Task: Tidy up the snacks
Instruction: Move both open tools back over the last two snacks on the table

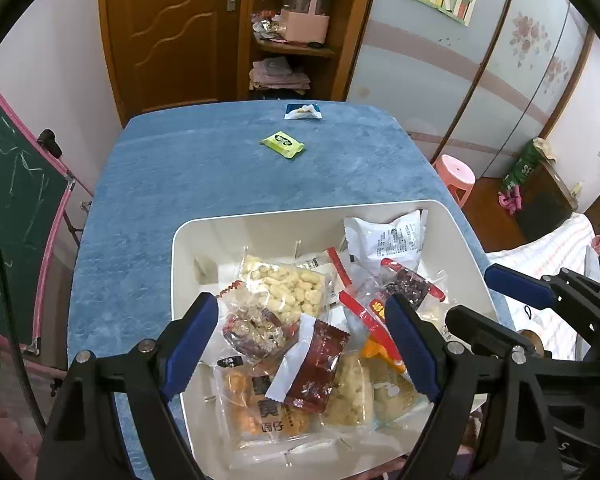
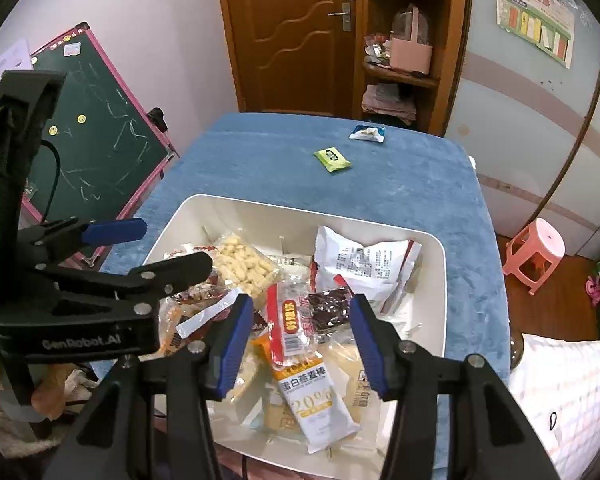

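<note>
2 grippers hang over a white bin (image 1: 456, 240) of snack packets. Left gripper (image 1: 304, 336) — jaws wide apart, nothing pressed; a dark red packet (image 1: 314, 364) lies below and between them. Right gripper (image 2: 300, 344) — jaws parted, gripping nothing, a white oat bar (image 2: 316, 400) lying beneath the gap. Well beyond both jaws, 2 packets sit on the blue tablecloth (image 1: 180, 184): green packet (image 1: 283, 145) and blue-white packet (image 1: 302, 111).

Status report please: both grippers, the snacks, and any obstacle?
Left gripper open, empty, over white bin. Right gripper open, empty, over same bin. Green packet and blue packet lie outside on blue table. No obstacle.
</note>
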